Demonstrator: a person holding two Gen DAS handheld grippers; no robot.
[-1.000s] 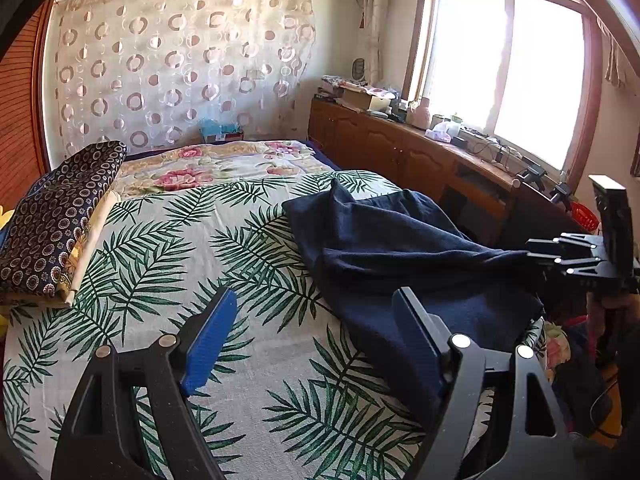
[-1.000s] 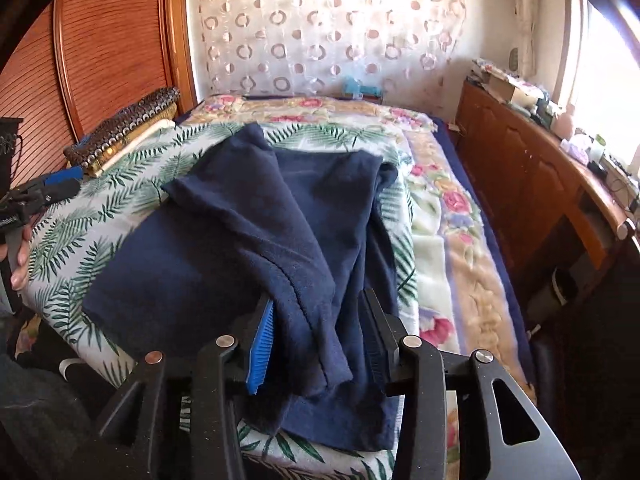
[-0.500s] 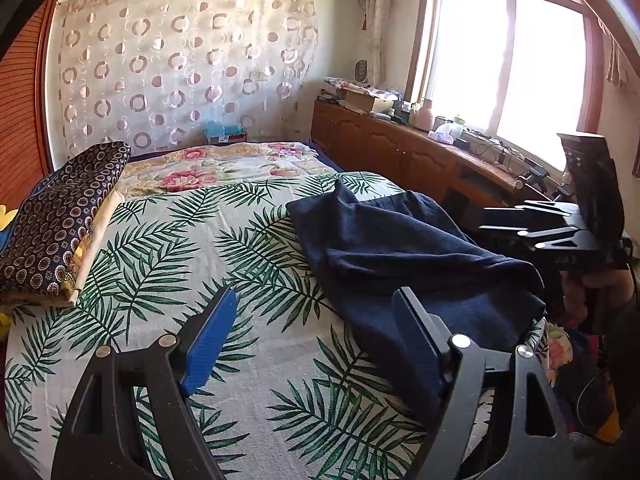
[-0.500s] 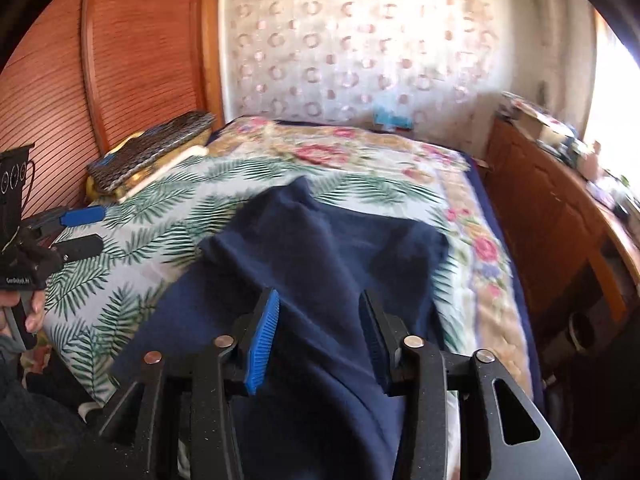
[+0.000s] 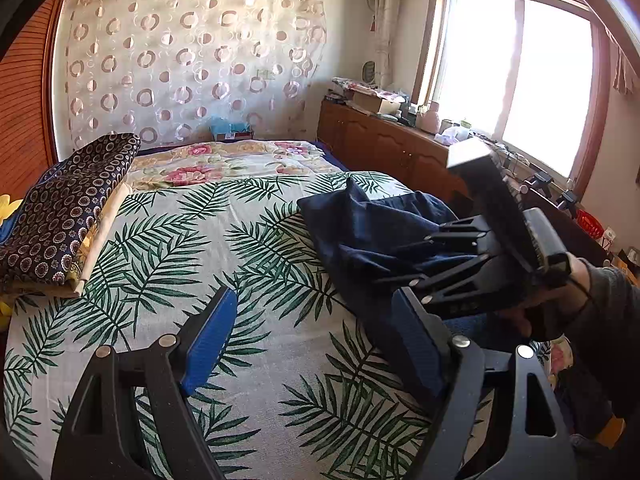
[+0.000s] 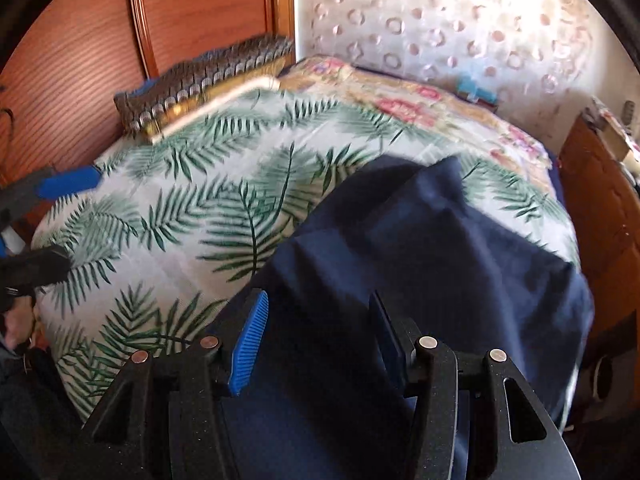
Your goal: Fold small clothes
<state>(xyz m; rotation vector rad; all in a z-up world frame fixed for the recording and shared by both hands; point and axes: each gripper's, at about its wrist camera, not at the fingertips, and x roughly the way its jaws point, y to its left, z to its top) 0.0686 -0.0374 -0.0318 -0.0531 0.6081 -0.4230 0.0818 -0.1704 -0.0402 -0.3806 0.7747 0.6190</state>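
Observation:
A navy garment lies rumpled on the right side of the palm-leaf bed sheet. In the left wrist view my left gripper hovers open over bare sheet to the left of it, nothing between its blue pads. My right gripper, held by a sleeved hand, reaches over the garment's near part. From the right wrist view the right gripper is open just above the navy garment, pads apart and not pressing the cloth. The left gripper shows at that view's left edge.
A folded dark patterned quilt lies along the bed's left side, against a wooden wardrobe. A low wooden cabinet with clutter runs under the window on the right. A floral cover spans the bed's far end.
My right gripper let a fold of the garment out of its jaws, which widened, and swept leftward over the garment toward the bed's middle. The left gripper stayed still.

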